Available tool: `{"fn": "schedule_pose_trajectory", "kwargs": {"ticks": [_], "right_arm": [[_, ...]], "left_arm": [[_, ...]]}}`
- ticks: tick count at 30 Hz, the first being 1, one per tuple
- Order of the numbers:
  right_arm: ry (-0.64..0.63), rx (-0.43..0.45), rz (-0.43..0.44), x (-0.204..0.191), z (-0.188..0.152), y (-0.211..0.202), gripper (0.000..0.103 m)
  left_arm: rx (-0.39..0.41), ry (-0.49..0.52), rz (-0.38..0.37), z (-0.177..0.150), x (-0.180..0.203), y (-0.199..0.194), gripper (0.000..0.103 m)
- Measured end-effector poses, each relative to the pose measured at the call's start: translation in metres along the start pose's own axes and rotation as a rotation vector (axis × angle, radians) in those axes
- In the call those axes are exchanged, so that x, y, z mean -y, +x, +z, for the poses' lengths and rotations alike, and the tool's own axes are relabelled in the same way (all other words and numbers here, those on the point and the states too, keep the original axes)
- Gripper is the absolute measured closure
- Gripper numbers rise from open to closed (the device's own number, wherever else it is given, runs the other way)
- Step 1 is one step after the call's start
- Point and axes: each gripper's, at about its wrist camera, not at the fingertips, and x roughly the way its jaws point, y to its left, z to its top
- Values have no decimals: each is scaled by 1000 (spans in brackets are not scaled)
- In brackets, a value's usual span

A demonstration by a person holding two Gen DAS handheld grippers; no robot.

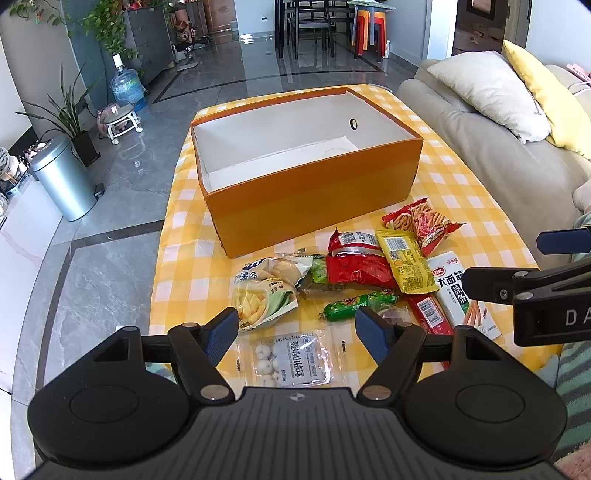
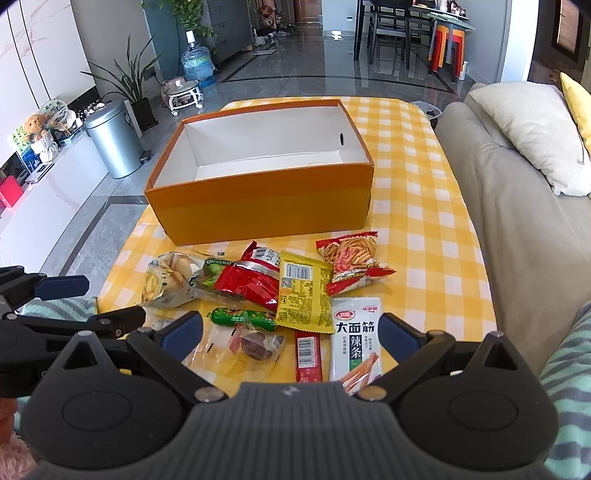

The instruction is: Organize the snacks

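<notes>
We see the orange box (image 1: pixel 314 199) on the far side of the table, nothing in it. Snack packets (image 2: pixel 295 291) lie loose on the near cloth (image 2: pixel 424 221). Left tongs (image 1: pixel 295 334) and right tongs (image 2: pixel 291 332) both spread, pinching nothing.

Grey marble floor (image 1: pixel 122 229), glossy with daylight. Beige sofa (image 2: pixel 517 206) on my right; steel bin (image 1: pixel 62 177), potted plants (image 2: pixel 133 85) left; dining chairs (image 1: pixel 310 22) beyond.

Your worktop (image 2: pixel 424 206), under a yellow-and-white checked cloth, carried an open orange box (image 2: pixel 258 210) at frame centre. You had loose snack packets (image 2: pixel 295 295) in front of it, toward the lower frame: a white strip packet (image 2: pixel 356 332), a yellow sachet (image 2: pixel 303 291), a green sausage (image 2: pixel 242 318).
</notes>
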Motion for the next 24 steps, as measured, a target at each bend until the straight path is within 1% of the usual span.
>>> {"fn": "schedule_pose_trajectory", "kwargs": {"ticks": [24], "right_arm": [[2,-26,-6,-2,-3,3,5]], "left_arm": [[-17,-12,-14,-3,-2,-1,19]]}}
